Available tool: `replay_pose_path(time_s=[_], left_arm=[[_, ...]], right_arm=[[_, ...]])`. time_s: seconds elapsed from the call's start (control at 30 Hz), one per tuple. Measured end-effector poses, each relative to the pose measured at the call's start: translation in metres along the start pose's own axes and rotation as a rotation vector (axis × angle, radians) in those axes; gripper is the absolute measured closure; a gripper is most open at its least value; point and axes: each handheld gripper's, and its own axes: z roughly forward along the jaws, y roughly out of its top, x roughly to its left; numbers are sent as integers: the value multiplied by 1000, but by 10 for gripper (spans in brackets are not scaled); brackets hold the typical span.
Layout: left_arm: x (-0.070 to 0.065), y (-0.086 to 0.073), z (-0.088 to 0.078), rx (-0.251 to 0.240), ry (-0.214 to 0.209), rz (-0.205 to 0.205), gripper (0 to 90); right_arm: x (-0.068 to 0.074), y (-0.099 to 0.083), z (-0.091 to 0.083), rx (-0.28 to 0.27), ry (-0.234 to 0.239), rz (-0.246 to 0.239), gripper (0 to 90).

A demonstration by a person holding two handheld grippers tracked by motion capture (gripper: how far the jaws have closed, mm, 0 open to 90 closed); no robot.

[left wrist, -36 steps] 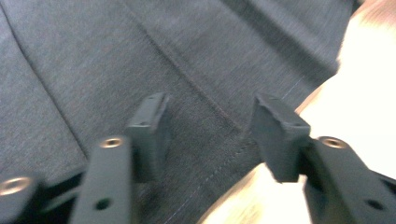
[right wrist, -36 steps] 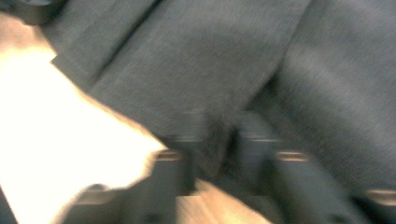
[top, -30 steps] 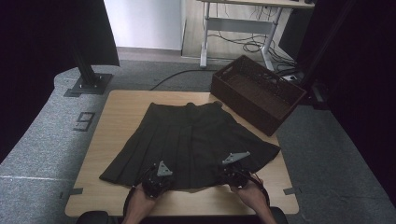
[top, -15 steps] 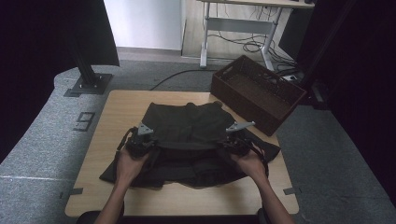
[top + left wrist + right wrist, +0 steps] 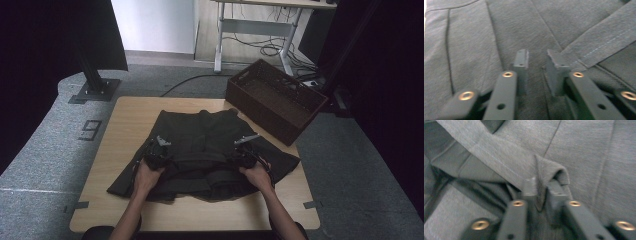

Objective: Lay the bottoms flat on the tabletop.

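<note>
A dark pleated skirt (image 5: 200, 145) lies on a light wooden table (image 5: 125, 125), its lower hem folded up over the middle. At the fold's left end, the left gripper (image 5: 537, 61) rests on the cloth; its jaws have just been opening and stand apart with a clear gap, the hem lying against the right one. At the right end, the right gripper (image 5: 541, 188) has also been easing open, though a fold of hem seems still caught between its jaws; a brown basket (image 5: 275, 100) stands beyond.
</note>
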Motion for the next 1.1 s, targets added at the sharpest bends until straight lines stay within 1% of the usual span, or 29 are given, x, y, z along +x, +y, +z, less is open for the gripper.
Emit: replay_pose_path(time_s=[0.03, 0.1, 0.2, 0.27, 0.37, 0.43, 0.5, 0.53, 0.57, 0.6, 0.67, 0.7, 0.73, 0.8, 0.83, 0.87, 0.9, 0.93, 0.97, 1.03, 1.1], left_arm=[[2, 0, -4, -13, -8, -12, 598], [5, 0, -12, -27, -20, -23, 542], [6, 1, -33, -48, -28, -17, 536], [5, -1, -47, -75, -30, -13, 524], [3, -5, -66, -106, -28, -12, 513], [2, -11, -82, -140, -49, -17, 505], [0, -17, -96, -165, -66, -23, 504], [-2, -21, -100, -173, -77, -22, 504], [-4, -27, -108, -182, -87, -12, 501], [-6, -33, -113, -188, -90, -6, 498], [-11, -45, -120, -196, -109, 1, 496], [-14, -54, -125, -201, -121, 6, 490], [-17, -61, -127, -204, -132, 9, 491], [-23, -77, -128, -200, -155, 11, 494], [-23, -77, -128, -200, -155, 11, 501], [-29, -90, -126, -189, -188, 19, 505], [-32, -95, -125, -186, -200, 25, 506], [-35, -98, -125, -184, -209, 28, 510], [-38, -103, -123, -181, -231, 32, 513], [-44, -109, -119, -173, -261, 49, 513], [-48, -112, -115, -155, -268, 64, 510]], right_arm=[[1, -1, -4, 7, -12, -15, 680], [2, -2, -13, 2, -23, -32, 631], [5, -4, -29, -22, -10, -31, 596], [10, -9, -44, -38, -12, -46, 596], [20, -17, -61, -45, -8, -77, 609], [27, -23, -70, -48, 1, -90, 619], [36, -30, -80, -56, 24, -103, 621], [40, -33, -83, -58, 30, -111, 629], [43, -35, -85, -58, 34, -118, 636], [48, -39, -87, -56, 45, -130, 643], [58, -45, -88, -58, 63, -152, 653], [61, -46, -88, -57, 71, -157, 657], [67, -49, -87, -58, 84, -172, 665], [76, -53, -83, -57, 98, -187, 677], [80, -55, -80, -53, 108, -194, 682], [84, -56, -77, -48, 124, -202, 690], [89, -58, -73, -40, 140, -206, 695], [94, -59, -68, -30, 152, -216, 697], [97, -59, -65, -24, 161, -225, 697], [107, -60, -56, -8, 179, -250, 698], [115, -61, -46, 4, 197, -267, 694]])
